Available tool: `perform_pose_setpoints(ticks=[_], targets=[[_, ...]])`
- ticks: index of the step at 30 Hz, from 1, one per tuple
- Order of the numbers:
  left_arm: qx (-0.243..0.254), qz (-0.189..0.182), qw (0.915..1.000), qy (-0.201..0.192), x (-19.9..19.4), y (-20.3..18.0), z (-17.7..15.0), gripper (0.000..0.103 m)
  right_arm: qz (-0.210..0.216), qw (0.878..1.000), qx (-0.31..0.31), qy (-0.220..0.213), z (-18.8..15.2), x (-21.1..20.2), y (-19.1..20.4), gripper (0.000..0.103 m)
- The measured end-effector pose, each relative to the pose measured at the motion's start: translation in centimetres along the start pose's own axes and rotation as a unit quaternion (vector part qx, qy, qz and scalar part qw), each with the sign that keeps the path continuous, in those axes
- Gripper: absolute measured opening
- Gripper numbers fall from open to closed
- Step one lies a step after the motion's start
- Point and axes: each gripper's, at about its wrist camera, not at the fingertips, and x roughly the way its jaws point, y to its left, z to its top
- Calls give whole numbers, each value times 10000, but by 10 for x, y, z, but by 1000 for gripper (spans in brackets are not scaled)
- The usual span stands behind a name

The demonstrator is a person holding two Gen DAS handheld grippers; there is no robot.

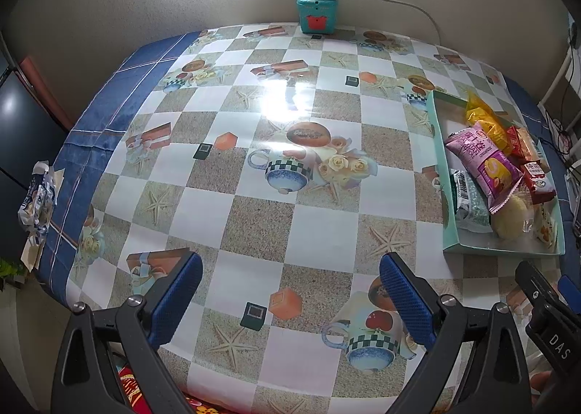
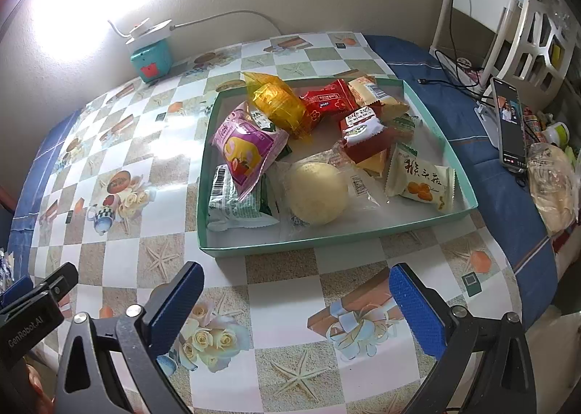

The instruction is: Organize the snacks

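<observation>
Both tongs [image 1: 290, 299] [image 2: 296, 299] wide open, empty

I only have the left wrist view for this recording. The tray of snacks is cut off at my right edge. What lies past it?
Observer: A phone stands propped on a stand on the blue cloth beyond the tray.
Operator: Any snack in the tray I can't make out?
Observer: A cream packet with orange fruit printed on it lies in the tray's near right corner.
Operator: Is the right claw holding anything?
Observer: No. The right claw is open and empty, over the tablecloth short of the tray.
</observation>
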Motion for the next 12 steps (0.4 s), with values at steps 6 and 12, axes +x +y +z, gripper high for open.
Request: perform_pose_setpoints(ticks=[6, 12], targets=[[29, 34, 10000, 14, 1, -1, -1, 98, 12, 10000, -10, 30, 0, 1, 0, 103], [65, -109, 9999, -4, -1, -4, -2, 98, 2, 10000, -6, 38, 0, 2, 0, 103]])
